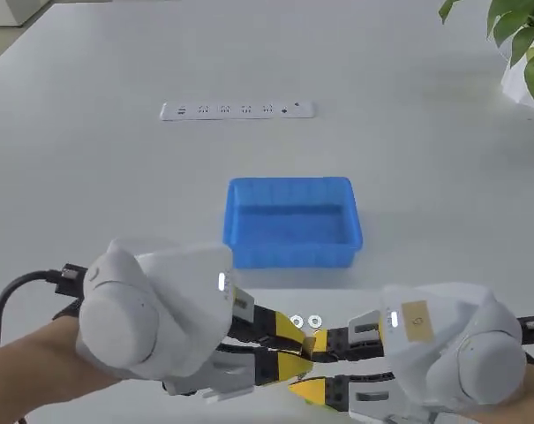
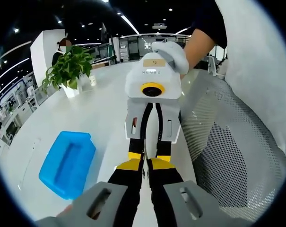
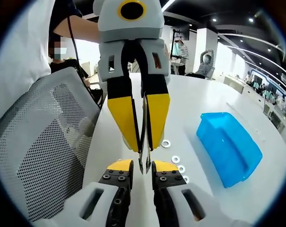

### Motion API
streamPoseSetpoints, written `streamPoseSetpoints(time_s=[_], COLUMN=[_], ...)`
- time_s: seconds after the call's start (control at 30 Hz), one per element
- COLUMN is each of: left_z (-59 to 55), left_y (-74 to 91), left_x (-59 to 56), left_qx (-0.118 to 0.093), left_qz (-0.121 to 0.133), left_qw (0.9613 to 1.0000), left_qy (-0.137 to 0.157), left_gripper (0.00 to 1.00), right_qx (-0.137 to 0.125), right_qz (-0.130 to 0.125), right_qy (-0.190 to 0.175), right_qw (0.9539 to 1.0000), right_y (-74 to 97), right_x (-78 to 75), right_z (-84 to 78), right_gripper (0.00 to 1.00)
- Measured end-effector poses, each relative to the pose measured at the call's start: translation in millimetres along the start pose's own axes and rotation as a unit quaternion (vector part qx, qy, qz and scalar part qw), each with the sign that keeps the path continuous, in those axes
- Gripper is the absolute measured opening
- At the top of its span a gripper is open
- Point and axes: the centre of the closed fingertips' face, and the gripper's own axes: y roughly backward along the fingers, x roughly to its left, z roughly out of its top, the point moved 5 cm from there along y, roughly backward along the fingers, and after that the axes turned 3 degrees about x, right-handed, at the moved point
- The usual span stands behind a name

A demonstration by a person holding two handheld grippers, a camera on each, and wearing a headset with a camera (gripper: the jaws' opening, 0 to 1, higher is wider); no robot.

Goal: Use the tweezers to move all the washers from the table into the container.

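Right gripper view: the left hand-held gripper pinches the tweezers; the right hand-held gripper sits narrow around their tip, grip unclear. The washers lie on the tabletop near the container.

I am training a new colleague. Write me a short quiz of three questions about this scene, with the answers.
1. Count: how many washers lie on the table in the right gripper view?
2. True or false: the tweezers lie flat on the table.
3. In the head view, what lies beyond the blue container? A) power strip B) cup C) keyboard

Key: 1) four. 2) False: the left claw is shut on them. 3) A.
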Motion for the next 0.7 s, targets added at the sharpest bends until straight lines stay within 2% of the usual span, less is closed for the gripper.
streamPoseSetpoints(time_s=[0.17,0.47,0.7], left_z=[1.0,6.7,7.8], left_y=[-0.7,-1.7,-6.6], left_x=[1.0,8.9,10.7], left_qx=[-0.002,-0.012,-0.007], left_qz=[-0.004,0.005,0.002], left_qw=[1.0,0.9999,1.0], left_qy=[-0.001,0.005,0.003], left_gripper=[0.09,0.09,0.09], right_qx=[0.003,0.003,0.0], right_qz=[-0.005,-0.017,-0.03], right_qy=[-0.004,-0.028,-0.043], right_qw=[1.0,0.9995,0.9986], right_y=[0.5,7.7,16.1], right_x=[-2.1,-9.1,-14.0], right_z=[-3.6,-12.2,-20.5], right_gripper=[0.19,0.21,0.21])
